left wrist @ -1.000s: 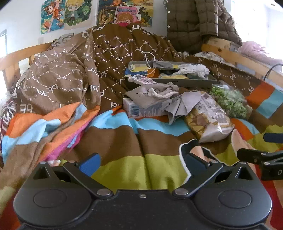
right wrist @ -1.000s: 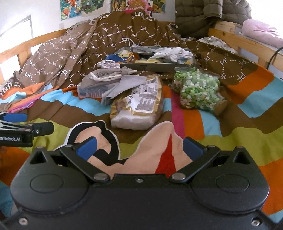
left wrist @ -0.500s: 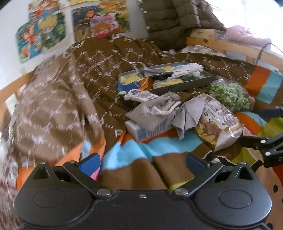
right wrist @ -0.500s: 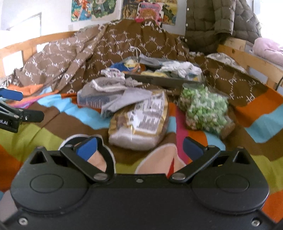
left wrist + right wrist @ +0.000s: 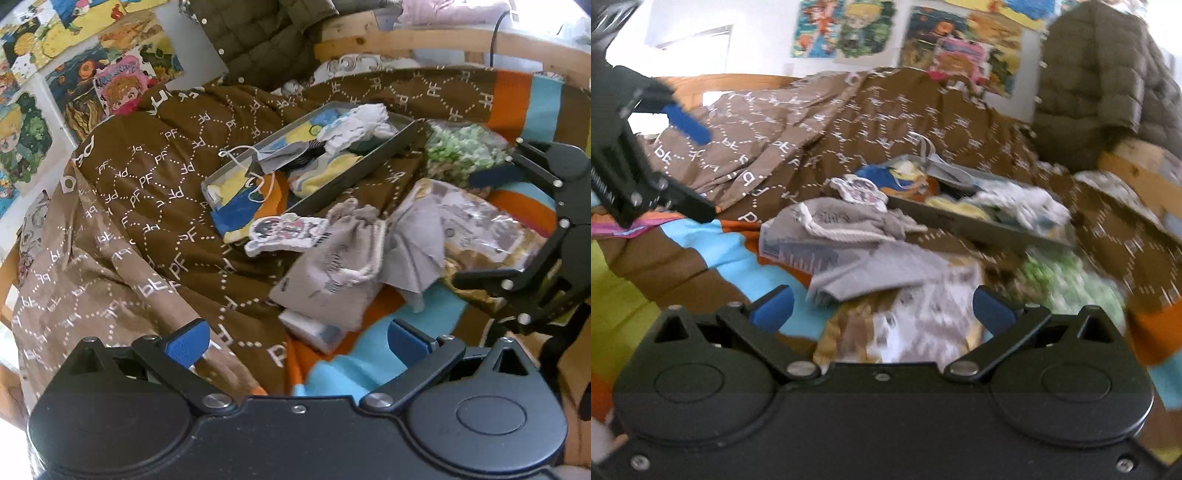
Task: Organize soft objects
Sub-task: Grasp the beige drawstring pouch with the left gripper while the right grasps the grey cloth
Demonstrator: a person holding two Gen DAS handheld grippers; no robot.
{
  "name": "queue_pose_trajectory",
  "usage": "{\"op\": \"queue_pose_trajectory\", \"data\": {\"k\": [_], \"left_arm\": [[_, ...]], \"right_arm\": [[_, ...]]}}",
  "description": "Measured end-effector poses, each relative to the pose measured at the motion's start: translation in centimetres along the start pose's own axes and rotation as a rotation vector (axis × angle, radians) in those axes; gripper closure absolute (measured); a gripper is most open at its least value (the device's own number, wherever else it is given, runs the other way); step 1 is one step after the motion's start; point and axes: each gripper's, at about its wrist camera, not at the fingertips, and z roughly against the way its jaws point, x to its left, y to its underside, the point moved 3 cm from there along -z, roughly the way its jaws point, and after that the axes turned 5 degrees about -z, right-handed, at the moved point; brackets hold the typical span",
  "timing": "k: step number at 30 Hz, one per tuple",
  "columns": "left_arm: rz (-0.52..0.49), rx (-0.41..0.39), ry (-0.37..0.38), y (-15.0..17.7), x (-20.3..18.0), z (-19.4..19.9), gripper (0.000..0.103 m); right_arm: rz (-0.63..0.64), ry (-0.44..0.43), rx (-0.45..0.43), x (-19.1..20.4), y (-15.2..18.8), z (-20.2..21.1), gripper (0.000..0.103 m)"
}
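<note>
A grey drawstring pouch (image 5: 332, 266) lies on a small box (image 5: 314, 328) on the bed, with a grey cloth (image 5: 417, 243) beside it. A grey tray (image 5: 354, 177) behind holds white, yellow and blue soft items. A cartoon-print pouch (image 5: 284, 230) lies by the tray. My left gripper (image 5: 295, 338) is open and empty, just short of the box. My right gripper (image 5: 882, 304) is open and empty, above a bread bag (image 5: 908, 325). The pouch (image 5: 827, 225), cloth (image 5: 882, 273) and tray (image 5: 979, 221) also show in the right wrist view.
A bag of green-white pieces (image 5: 461, 147) lies right of the tray. A brown patterned duvet (image 5: 147, 184) is heaped at the left and back. A striped blanket (image 5: 665, 280) covers the bed. A wooden rail (image 5: 424, 37) and a padded jacket (image 5: 1108, 92) stand behind.
Both grippers have moved forward toward the pile and tilted. The left one swung up and right over the duvet edge; the right one now hangs over the bread bag. Both stay open.
</note>
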Motion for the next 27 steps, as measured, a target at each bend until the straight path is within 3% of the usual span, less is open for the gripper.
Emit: {"op": "queue_pose_trajectory", "data": {"k": [4, 8, 14, 18, 22, 27], "left_arm": [[-0.162, 0.057, 0.047, -1.6, 0.2, -1.6, 0.001], [-0.283, 0.064, 0.134, -3.7, 0.3, -3.5, 0.001], [-0.277, 0.088, 0.210, -5.5, 0.4, -7.6, 0.001], [-0.339, 0.117, 0.274, -5.9, -0.6, -9.8, 0.003], [-0.369, 0.145, 0.340, -6.4, -0.9, -11.6, 0.008], [-0.302, 0.162, 0.399, -6.5, -0.6, -12.6, 0.022]], "right_arm": [[0.000, -0.026, 0.000, 0.4, -1.8, -2.8, 0.001], [0.069, -0.045, 0.023, 1.4, -2.1, -4.8, 0.001], [0.041, -0.061, 0.079, 1.8, -0.9, -6.0, 0.001], [0.012, -0.055, 0.084, 0.9, -0.2, -6.5, 0.001], [0.020, -0.053, 0.084, 0.5, 0.1, -6.7, 0.011], [0.029, -0.051, 0.094, 0.3, 0.1, -7.6, 0.026]]}}
